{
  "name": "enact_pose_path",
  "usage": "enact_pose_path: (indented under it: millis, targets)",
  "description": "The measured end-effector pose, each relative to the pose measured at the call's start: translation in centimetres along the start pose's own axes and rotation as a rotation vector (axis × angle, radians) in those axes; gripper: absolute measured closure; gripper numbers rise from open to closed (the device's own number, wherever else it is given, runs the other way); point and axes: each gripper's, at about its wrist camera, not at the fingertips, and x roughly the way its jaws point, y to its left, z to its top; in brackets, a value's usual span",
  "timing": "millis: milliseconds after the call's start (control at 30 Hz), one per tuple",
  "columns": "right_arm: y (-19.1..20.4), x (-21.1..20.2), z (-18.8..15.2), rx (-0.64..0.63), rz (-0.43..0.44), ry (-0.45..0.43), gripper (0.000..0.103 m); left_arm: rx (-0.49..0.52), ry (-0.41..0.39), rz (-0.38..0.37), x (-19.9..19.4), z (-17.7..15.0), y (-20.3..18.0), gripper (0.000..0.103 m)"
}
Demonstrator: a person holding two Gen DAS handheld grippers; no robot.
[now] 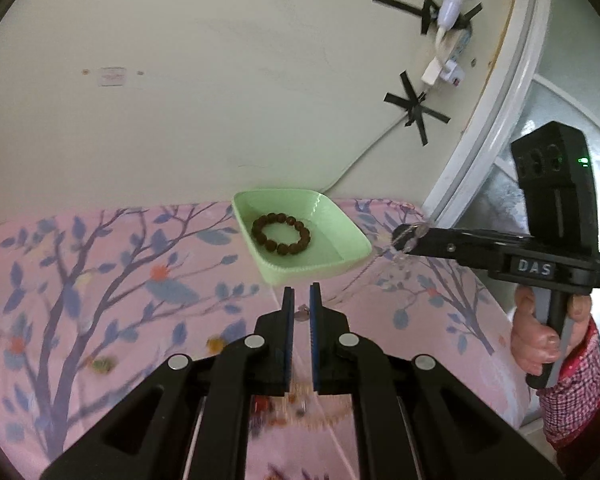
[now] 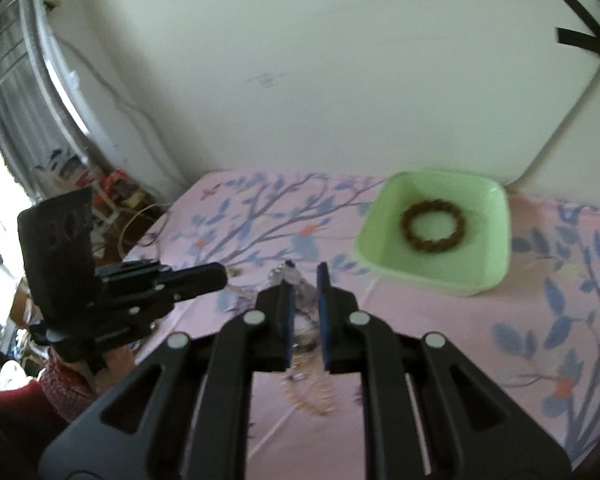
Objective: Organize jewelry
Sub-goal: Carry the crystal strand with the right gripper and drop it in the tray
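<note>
Ahead of left gripper (image 1: 302, 294): bare pink cloth (image 1: 120, 280), then the green tray (image 1: 352, 264) blocks the way.
Its right: right gripper (image 1: 406, 240) hangs beside the tray's corner.
Its left: open cloth.
Behind tray: wall (image 1: 220, 100) closes off.
Under both: blurred beads (image 2: 312, 396) on the cloth.
</note>
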Motion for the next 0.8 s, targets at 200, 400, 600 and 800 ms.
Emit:
enact_pose_path:
  millis: [200, 400, 600, 800]
  targets:
    - [-5.1, 2.0, 2.3, 0.057, -0.087, 0.030, 0.093, 0.027, 0.053, 0.006, 6.3, 4.4, -0.9, 0.103]
    - [-9.0, 5.3, 3.1, 0.092, -0.171, 0.094, 0.093, 0.055, 0.108, 0.019, 11.7, 6.5, -2.1, 0.103]
    - [-11.1, 8.4, 1.5, 0.090, -0.258, 0.192, 0.038, -0.090, 0.220, -0.098, 15.4, 6.2, -0.4, 0.103]
    - [-10.1, 6.8, -0.1, 0.026, -0.290, 0.153, 0.038, -0.156, 0.236, -0.136, 13.8, 5.6, 0.9, 0.103]
